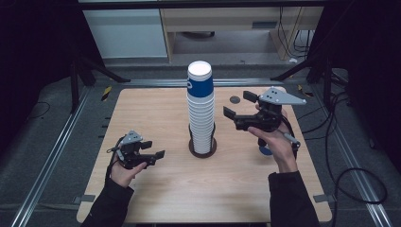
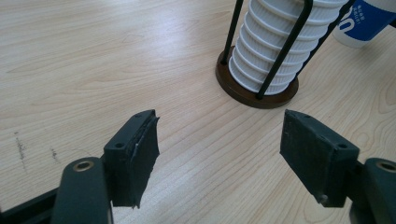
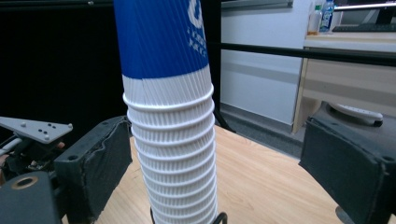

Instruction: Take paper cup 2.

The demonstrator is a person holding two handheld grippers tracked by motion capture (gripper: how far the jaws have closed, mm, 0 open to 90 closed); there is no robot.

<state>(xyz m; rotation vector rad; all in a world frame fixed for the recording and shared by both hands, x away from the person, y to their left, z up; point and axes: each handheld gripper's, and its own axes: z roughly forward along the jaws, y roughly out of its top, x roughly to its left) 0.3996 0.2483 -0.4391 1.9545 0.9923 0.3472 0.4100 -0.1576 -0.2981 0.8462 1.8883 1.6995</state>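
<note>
- Two grippers flank the upright cup stack [image 1: 200, 109], which stands mid-table in its holder [image 1: 203, 147].
- The right gripper [image 1: 239, 108] is nearer, jaws spread and empty, stack just left of them.
- The left gripper [image 1: 153, 149] rests spread, empty.

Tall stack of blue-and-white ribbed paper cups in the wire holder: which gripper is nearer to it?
Right. The right gripper hangs raised beside the stack of cups, its open jaws facing it. The left gripper sits low near the table, farther from the holder's base.

Cup stack [image 1: 201, 109] mid-table [image 1: 156, 194], in holder [image 1: 203, 150]; grippers apparently flanking.
</note>
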